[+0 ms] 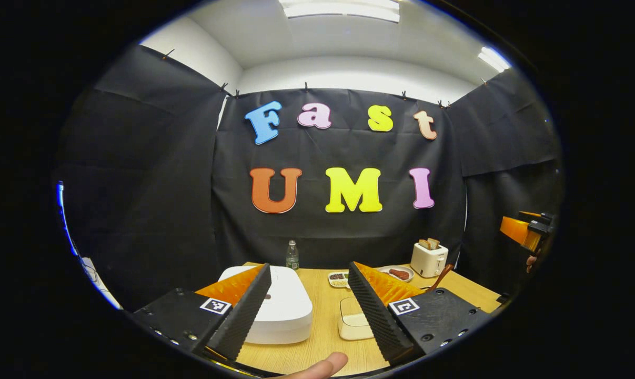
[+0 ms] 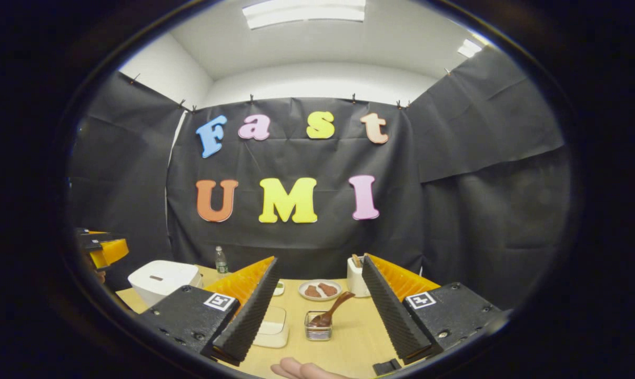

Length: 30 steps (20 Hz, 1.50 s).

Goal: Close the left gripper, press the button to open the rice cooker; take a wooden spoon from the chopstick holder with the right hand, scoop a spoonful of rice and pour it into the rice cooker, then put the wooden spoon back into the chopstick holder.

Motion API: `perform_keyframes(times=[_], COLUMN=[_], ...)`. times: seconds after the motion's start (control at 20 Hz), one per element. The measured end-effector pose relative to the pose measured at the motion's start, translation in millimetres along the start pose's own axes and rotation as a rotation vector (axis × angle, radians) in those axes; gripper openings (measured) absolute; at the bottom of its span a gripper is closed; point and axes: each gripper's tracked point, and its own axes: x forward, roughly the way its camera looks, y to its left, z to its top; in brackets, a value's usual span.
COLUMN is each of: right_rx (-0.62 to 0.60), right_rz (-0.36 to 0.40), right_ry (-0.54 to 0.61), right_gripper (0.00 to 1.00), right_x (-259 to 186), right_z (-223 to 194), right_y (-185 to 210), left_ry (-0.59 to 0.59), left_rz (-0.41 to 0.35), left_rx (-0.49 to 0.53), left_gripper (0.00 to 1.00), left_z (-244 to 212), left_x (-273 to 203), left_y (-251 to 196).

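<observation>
- wooden table [image 1: 325, 310] carries everything: the white rice cooker [image 1: 275, 305] sits toward its left edge, lid down, and the left gripper [image 1: 309, 310] hangs over the near edge with its jaws wide apart and nothing between them.
- that is the first risk: the button wants one closed tip, and open fingers could straddle it or catch the lid, shoving the cooker instead of popping it.
- the right gripper [image 2: 320, 310] also hangs with its jaws apart and empty, facing the small chopstick holder [image 2: 318, 326] near the middle of the table, where the wooden spoon [image 2: 334, 309] leans out to the right.
- the holder looks light; a pinch low on the slanted handle might tip it or drag it along with the spoon.
- a pale lidded box [image 2: 272, 326] sits just left of the holder; i cannot tell if it holds the rice.
- a plate [image 2: 320, 289] and toaster [image 2: 355, 279] toward the far edge could be clipped on a wide swing.
- a fingertip [image 1: 317, 366] pokes in at the near edge under the left gripper.
</observation>
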Motion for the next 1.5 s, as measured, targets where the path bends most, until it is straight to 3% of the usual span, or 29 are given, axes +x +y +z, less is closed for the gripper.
perform_keyframes(times=[0.5, 0.65, 0.75, 0.8, 0.9, 1.15, 1.4, 1.45, 1.5], right_rx=[0.004, 0.004, 0.007, 0.008, 0.009, 0.004, 0.013, 0.017, 0.020], right_rz=[0.010, 0.012, 0.012, 0.014, 0.021, 0.034, 0.042, 0.044, 0.044], right_ry=[0.007, 0.014, 0.023, 0.029, 0.042, 0.071, 0.101, 0.107, 0.113], right_gripper=[1.00, 1.00, 1.00, 1.00, 1.00, 0.99, 0.99, 0.99, 0.99], right_x=[3.8, 7.3, 9.4, 11.7, 13.6, 23.1, 33.6, 36.5, 38.6], right_z=[-5.0, -9.6, -12.9, -15.6, -20.4, -34.2, -51.9, -54.9, -58.8], right_y=[0.5, 0.6, 1.7, 1.9, 5.8, 14.2, 15.7, 15.5, 14.5], left_ry=[-0.017, -0.009, 0.014, 0.036, 0.084, 0.148, 0.221, 0.226, 0.249], left_rz=[0.029, 0.042, 0.024, 0.016, -0.007, 0.019, 0.057, 0.056, 0.045], left_rx=[-0.030, -0.018, 0.001, 0.000, -0.013, 0.009, 0.072, 0.064, 0.055], left_gripper=[0.94, 0.78, 0.55, 0.60, 0.47, 0.15, 0.14, 0.14, 0.00], left_z=[-4.0, -8.9, -18.0, -23.3, -34.8, -48.8, -70.6, -65.9, -78.0], left_x=[15.2, 25.5, 32.6, 34.7, 38.0, 51.0, 63.6, 33.3, 66.5], left_y=[19.8, 29.6, 30.1, 31.1, 31.8, 49.3, 67.3, 64.8, 70.5])
